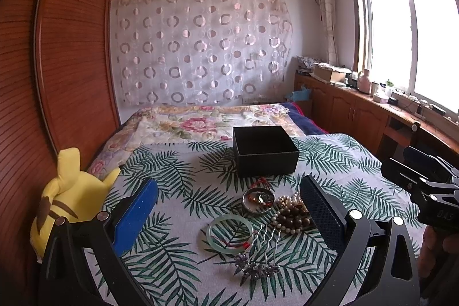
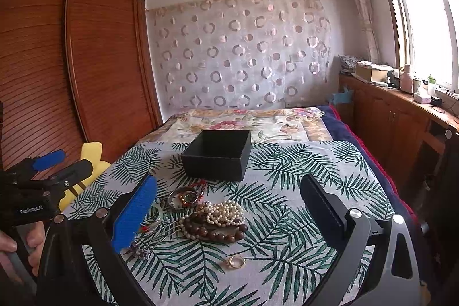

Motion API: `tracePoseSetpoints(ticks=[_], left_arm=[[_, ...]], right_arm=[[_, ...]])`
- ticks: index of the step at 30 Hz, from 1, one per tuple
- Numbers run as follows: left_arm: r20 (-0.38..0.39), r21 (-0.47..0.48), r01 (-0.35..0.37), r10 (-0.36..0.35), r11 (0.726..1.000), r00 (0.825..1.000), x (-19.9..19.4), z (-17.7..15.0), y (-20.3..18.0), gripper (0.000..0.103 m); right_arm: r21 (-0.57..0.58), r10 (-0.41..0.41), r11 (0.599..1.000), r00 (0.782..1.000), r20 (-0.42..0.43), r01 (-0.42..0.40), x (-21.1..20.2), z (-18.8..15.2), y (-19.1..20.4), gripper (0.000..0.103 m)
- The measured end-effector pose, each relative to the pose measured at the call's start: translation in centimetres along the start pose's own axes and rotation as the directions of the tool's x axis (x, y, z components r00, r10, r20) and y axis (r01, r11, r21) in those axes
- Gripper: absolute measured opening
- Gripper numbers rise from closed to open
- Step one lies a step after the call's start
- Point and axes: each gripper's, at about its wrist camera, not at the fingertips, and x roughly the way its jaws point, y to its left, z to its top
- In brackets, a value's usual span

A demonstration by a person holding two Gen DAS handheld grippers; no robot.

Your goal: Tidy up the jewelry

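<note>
An open black box (image 1: 264, 151) (image 2: 218, 154) stands on a leaf-print cloth on the bed. In front of it lies a jewelry pile: a silver bangle (image 1: 258, 202) (image 2: 183, 197), a pearl necklace (image 2: 226, 212) (image 1: 289, 201), dark wooden beads (image 2: 213, 230) (image 1: 292, 218), a green jade bangle (image 1: 230, 233), a purple hair comb (image 1: 259, 260) and a gold ring (image 2: 235, 261). My left gripper (image 1: 229, 205) is open and empty, hovering above the pile. My right gripper (image 2: 229, 202) is open and empty above the beads.
A yellow plush toy (image 1: 68, 200) lies at the cloth's left edge beside a wooden wardrobe (image 1: 71, 62). A floral quilt (image 1: 200, 122) covers the bed behind the box. A wooden counter (image 1: 373, 105) with clutter runs under the window on the right.
</note>
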Motion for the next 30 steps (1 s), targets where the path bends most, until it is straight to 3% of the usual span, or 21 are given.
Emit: tracePoseSetpoints(ticks=[30], left_arm=[[-0.013, 0.003, 0.006, -0.006, 1.0, 1.0, 0.9, -0.8, 0.1, 0.096]], right_arm=[[-0.001, 0.008, 1.0, 1.0, -0.003, -0.008, 0.2, -0.2, 0.6, 0.101]])
